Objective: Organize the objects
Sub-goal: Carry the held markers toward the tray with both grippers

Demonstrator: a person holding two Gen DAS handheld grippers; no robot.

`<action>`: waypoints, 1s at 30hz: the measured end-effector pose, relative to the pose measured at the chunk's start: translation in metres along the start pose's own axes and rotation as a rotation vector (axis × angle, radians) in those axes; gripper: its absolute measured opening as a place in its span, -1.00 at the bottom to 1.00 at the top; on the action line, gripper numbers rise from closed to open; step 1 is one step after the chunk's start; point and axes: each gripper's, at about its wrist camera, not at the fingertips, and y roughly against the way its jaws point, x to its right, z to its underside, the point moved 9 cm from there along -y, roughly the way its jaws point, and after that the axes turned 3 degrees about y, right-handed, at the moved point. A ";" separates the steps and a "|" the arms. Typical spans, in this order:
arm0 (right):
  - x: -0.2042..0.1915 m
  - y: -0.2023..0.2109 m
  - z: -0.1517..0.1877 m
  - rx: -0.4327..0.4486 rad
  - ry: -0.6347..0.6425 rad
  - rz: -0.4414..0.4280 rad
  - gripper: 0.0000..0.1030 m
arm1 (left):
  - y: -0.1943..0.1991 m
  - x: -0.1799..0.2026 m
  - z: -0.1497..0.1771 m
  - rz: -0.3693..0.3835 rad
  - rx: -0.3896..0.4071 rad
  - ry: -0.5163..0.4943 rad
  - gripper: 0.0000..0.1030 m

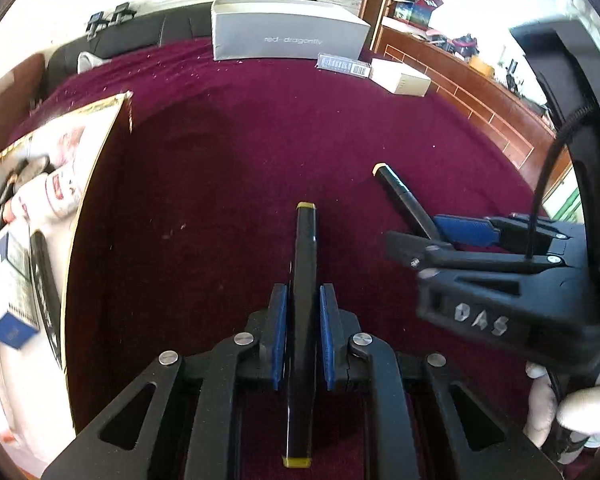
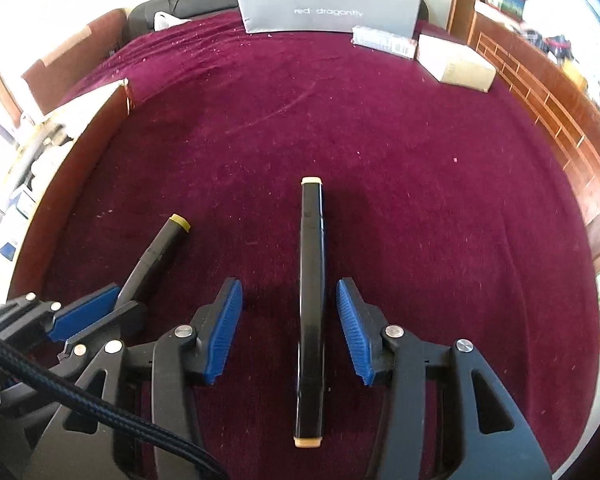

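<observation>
Two black markers are the things in hand, one at each gripper, over a dark red cloth [image 2: 380, 128] that covers the table. One is the yellow-capped marker [image 1: 303, 320], clamped between the blue pads of the left gripper [image 1: 303, 336], whose jaws are all but closed on its barrel; it points away from the camera, and whether it touches the cloth cannot be told. The other, the cream-capped marker [image 2: 311, 304], appears to lie on the cloth between the fingers of the right gripper [image 2: 290, 328]. Those jaws stand partly open, with a clear gap on either side of the barrel, so nothing is gripped there. The two markers lie near each other, angled slightly apart. Off to the left sits an open box [image 1: 100, 152] already holding bottles, a small carton and what looks like another marker. A grey shoebox [image 2: 332, 4] and two smaller boxes stand at the far edge. By my judgement the step is a double pickup, half done. Next, the right jaws need to close squarely on the marker's middle; then both could go to the open box.
</observation>
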 end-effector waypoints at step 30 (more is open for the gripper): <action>-0.035 0.067 -0.012 0.200 -0.013 -0.126 -0.75 | 0.069 -0.013 -0.011 0.106 0.145 0.041 -0.78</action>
